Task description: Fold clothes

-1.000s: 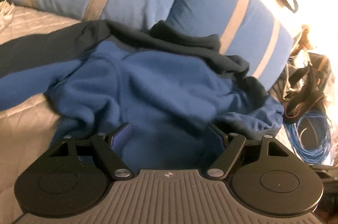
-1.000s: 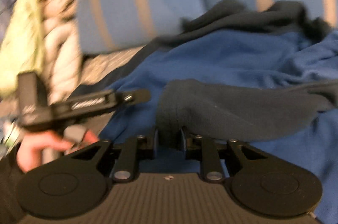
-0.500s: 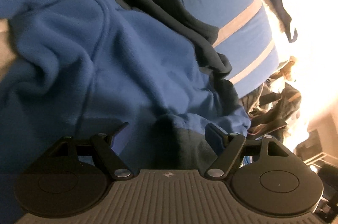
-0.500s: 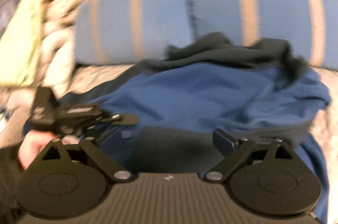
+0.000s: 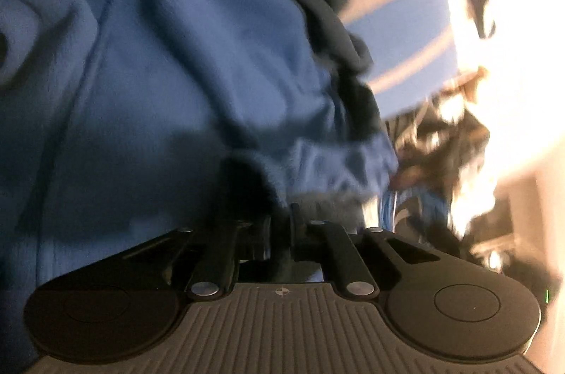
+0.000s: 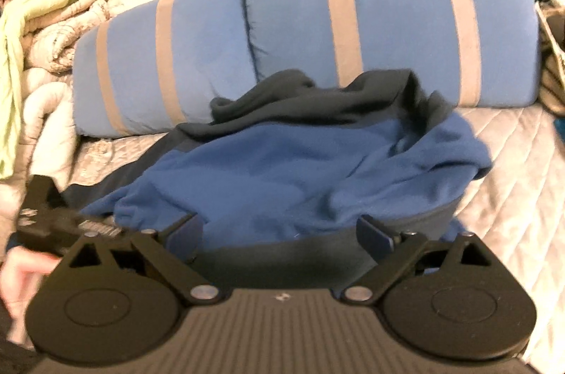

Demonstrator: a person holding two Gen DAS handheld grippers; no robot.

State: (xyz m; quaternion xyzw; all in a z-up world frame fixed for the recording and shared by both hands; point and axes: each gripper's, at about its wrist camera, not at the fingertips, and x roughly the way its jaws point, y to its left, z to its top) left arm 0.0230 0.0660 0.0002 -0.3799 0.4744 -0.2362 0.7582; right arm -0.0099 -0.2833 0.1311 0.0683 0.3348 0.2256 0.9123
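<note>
Left claw [image 5: 280, 227] just clamped fleece [image 5: 169, 63]; right claw [image 6: 279, 233] spread.

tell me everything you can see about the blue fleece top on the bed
The blue fleece top is soft, fuzzy fabric in mid blue with dark navy panels along its collar edge and hem. It lies rumpled and unfolded on the quilted bedspread, its upper edge bunched against the striped blue pillows. The left gripper has just been closing and is shut on a dark fold of it; the right gripper stands open over the near hem.
</note>
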